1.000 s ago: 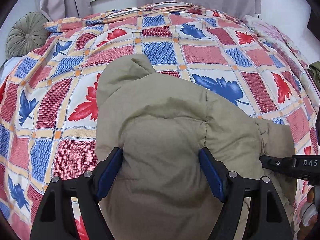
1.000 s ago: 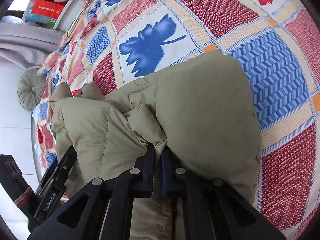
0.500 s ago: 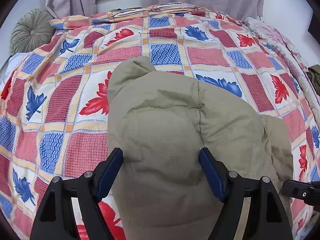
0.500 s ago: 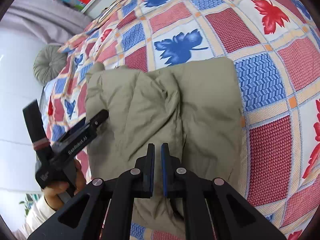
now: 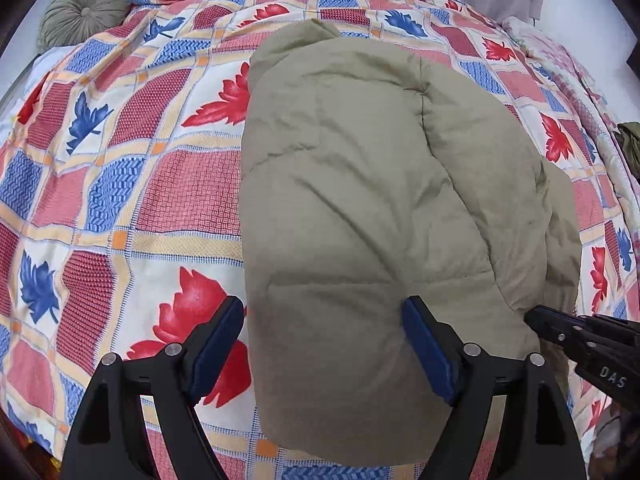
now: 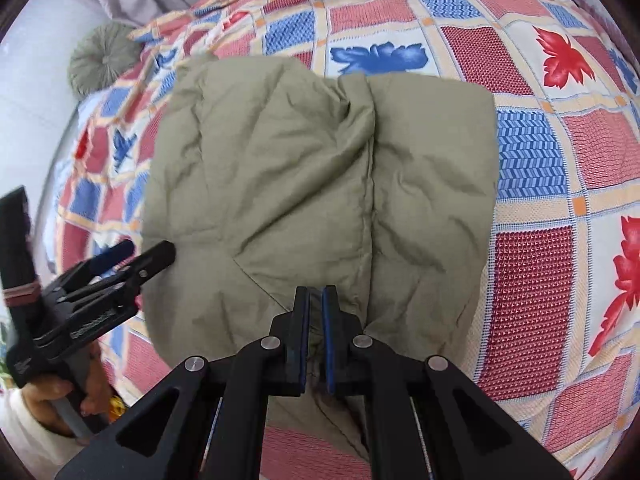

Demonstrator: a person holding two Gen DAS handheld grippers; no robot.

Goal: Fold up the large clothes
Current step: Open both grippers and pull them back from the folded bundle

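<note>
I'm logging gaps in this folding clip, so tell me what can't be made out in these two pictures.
- Near edge of the khaki padded jacket: right wrist view, hidden behind the right tool.
- Whether that tool pinches fabric: its own fingers block the gap.
- Dark green item: left wrist view, cut off by the edge.
- Jacket's underside: against the quilt.

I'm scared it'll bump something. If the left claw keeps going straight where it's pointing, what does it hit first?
Most likely the puffy olive-green folded jacket on the leaf-patterned quilt. The left claw, jaws opening, straddles the jacket's near left edge, pointing steeply down; how far above is unclear.
</note>
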